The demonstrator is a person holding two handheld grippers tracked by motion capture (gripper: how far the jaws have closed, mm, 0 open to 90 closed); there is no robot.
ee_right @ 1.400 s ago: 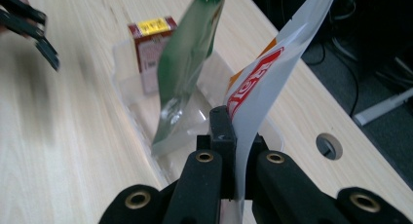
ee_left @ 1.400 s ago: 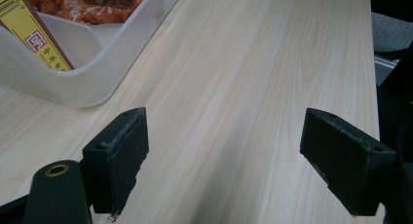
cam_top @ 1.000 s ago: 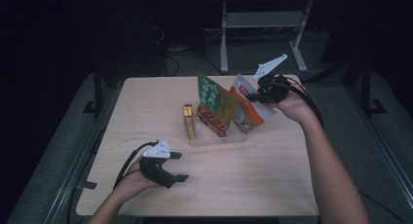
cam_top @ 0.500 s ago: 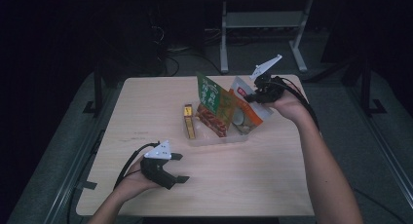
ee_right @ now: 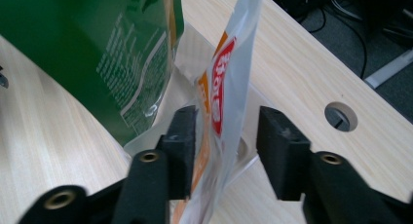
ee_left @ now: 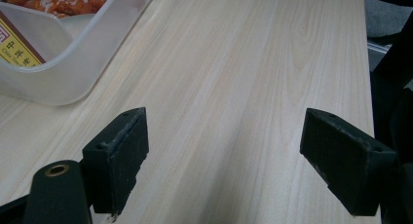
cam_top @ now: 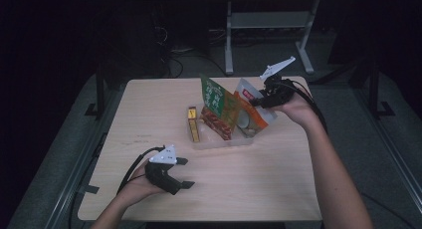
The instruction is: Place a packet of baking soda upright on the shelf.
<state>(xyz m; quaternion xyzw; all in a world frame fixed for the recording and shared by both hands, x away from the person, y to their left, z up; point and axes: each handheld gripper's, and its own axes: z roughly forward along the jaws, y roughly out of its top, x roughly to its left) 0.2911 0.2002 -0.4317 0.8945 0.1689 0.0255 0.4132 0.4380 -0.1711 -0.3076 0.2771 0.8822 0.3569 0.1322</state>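
Note:
A clear plastic tray point(cam_top: 219, 142) stands at mid-table and holds several snack packets. A green packet point(cam_top: 215, 97) stands upright beside an orange and white packet point(cam_top: 249, 109), with a slim yellow box point(cam_top: 193, 127) at the tray's left end. My right gripper point(cam_top: 256, 102) is at the orange and white packet's top edge. Its jaws have just been opening, and the packet point(ee_right: 224, 87) stands between them with a gap on one side of my right gripper point(ee_right: 226, 141). My left gripper point(cam_top: 185, 171) rests open on the table near the front, and nothing lies within my left gripper point(ee_left: 229, 160).
The tray's corner point(ee_left: 73, 73) lies ahead and left of the left jaws. A round cable hole point(ee_right: 341, 116) is in the tabletop beyond the tray. A metal stand point(cam_top: 268, 20) and cables sit on the dark floor behind the table.
The right hand has shifted only slightly at the orange and white packet's top. The left hand and its gripper have stayed put.

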